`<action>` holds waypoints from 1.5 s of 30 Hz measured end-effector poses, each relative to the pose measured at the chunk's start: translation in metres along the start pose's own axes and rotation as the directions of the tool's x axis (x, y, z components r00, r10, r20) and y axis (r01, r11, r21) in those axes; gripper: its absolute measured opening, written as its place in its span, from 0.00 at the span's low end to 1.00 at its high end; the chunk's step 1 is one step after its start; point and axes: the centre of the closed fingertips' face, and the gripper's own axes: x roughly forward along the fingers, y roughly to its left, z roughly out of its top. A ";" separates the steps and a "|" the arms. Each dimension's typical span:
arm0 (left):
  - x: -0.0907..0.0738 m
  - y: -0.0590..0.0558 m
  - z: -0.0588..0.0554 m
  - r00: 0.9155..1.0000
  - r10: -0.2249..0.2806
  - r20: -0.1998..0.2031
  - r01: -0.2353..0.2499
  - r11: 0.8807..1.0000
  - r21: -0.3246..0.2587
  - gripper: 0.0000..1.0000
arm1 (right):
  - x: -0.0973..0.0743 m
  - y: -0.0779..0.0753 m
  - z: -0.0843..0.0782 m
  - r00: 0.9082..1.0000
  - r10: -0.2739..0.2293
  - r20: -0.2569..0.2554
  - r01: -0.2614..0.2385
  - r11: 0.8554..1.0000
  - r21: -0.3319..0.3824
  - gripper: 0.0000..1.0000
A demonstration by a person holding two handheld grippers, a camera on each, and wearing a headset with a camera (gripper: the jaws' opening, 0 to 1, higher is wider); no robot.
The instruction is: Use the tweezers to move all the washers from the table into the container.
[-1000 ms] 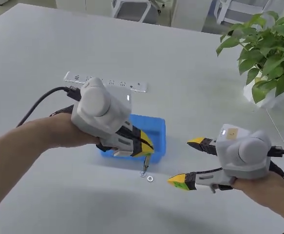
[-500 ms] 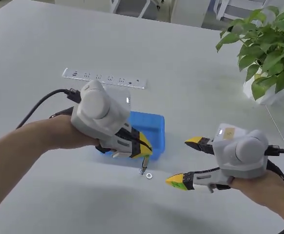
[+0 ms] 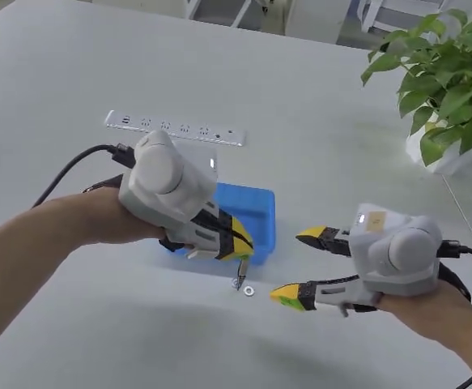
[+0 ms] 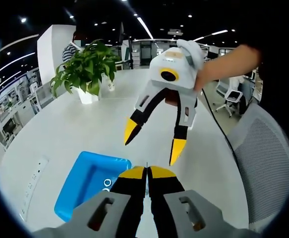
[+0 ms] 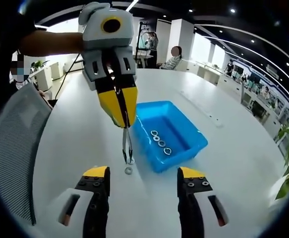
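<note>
Left gripper (image 3: pixel 239 244) has its jaws pinched tight on the tweezers (image 5: pixel 128 145), which point down at the surface (image 3: pixel 316 146). The tweezers' tips sit at the surface just in front of the container (image 5: pixel 180 154). A loose washer (image 5: pixel 128 170) lies on the surface just beside the tips, outside the container. Something small sits right at the tips, but it is too small to tell whether it is another washer or whether it is gripped.

Container is a blue, shallow, open tray. Four washers (image 5: pixel 160 141) lie in a rough row on its floor, near the side facing the grippers. In the left gripper view the washers show at the tray's near corner.

Right gripper (image 3: pixel 291 266) has its jaws spread wide and holds nothing. It hovers over the surface near the loose washer, pointing toward the left gripper.

Power strip (image 3: pixel 175 130) lies behind the container, apart from it. Plant (image 3: pixel 442 73) stands at the far right of the surface.
</note>
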 end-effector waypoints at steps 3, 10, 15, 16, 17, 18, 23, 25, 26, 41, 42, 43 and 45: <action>0.000 -0.001 0.000 1.000 -0.002 0.000 0.002 1.000 0.002 0.05 | 0.004 0.004 0.002 1.000 0.025 -0.003 -0.025 0.999 -0.032 0.46; 0.000 -0.002 0.001 1.000 -0.012 0.003 0.012 1.000 -0.002 0.05 | 0.018 0.019 0.007 0.993 0.114 -0.011 -0.114 0.991 -0.074 0.29; 0.000 -0.002 0.001 1.000 -0.015 0.000 0.015 1.000 -0.001 0.05 | 0.028 0.025 0.007 0.986 0.162 -0.030 -0.165 0.980 -0.108 0.25; 0.000 -0.002 0.001 1.000 -0.016 0.000 0.016 1.000 -0.002 0.05 | 0.029 0.026 0.007 0.986 0.166 -0.031 -0.169 0.979 -0.115 0.24; 0.000 -0.002 0.001 1.000 -0.018 0.000 0.018 1.000 -0.002 0.05 | 0.031 0.026 0.008 0.984 0.175 -0.034 -0.178 0.976 -0.121 0.24; 0.000 -0.002 0.001 1.000 -0.018 -0.001 0.018 1.000 -0.001 0.05 | 0.033 0.026 0.008 0.983 0.181 -0.037 -0.184 0.975 -0.126 0.24; 0.001 -0.002 0.000 1.000 -0.023 -0.004 0.023 1.000 0.000 0.05 | 0.042 0.027 0.008 0.974 0.220 -0.059 -0.226 0.961 -0.161 0.20; 0.001 -0.002 0.000 1.000 -0.024 -0.005 0.024 1.000 0.000 0.05 | 0.045 0.028 0.008 0.971 0.230 -0.066 -0.238 0.956 -0.171 0.19; 0.001 -0.002 0.000 1.000 -0.023 -0.005 0.023 1.000 -0.001 0.05 | 0.047 0.029 0.008 0.968 0.241 -0.071 -0.250 0.952 -0.175 0.18; 0.002 0.002 -0.002 1.000 -0.030 -0.007 0.030 1.000 -0.004 0.05 | 0.056 0.032 0.007 0.958 0.268 -0.106 -0.285 0.934 -0.217 0.11; 0.002 0.002 -0.003 1.000 -0.029 -0.007 0.029 1.000 -0.002 0.05 | 0.056 0.032 0.006 0.957 0.270 -0.107 -0.288 0.933 -0.218 0.10; 0.002 0.002 -0.003 1.000 -0.030 -0.008 0.030 1.000 -0.002 0.05 | 0.056 0.032 0.006 0.956 0.273 -0.107 -0.290 0.932 -0.215 0.10; 0.002 0.003 -0.003 1.000 -0.028 -0.010 0.028 1.000 0.000 0.05 | 0.056 0.032 0.006 0.956 0.274 -0.108 -0.291 0.932 -0.214 0.10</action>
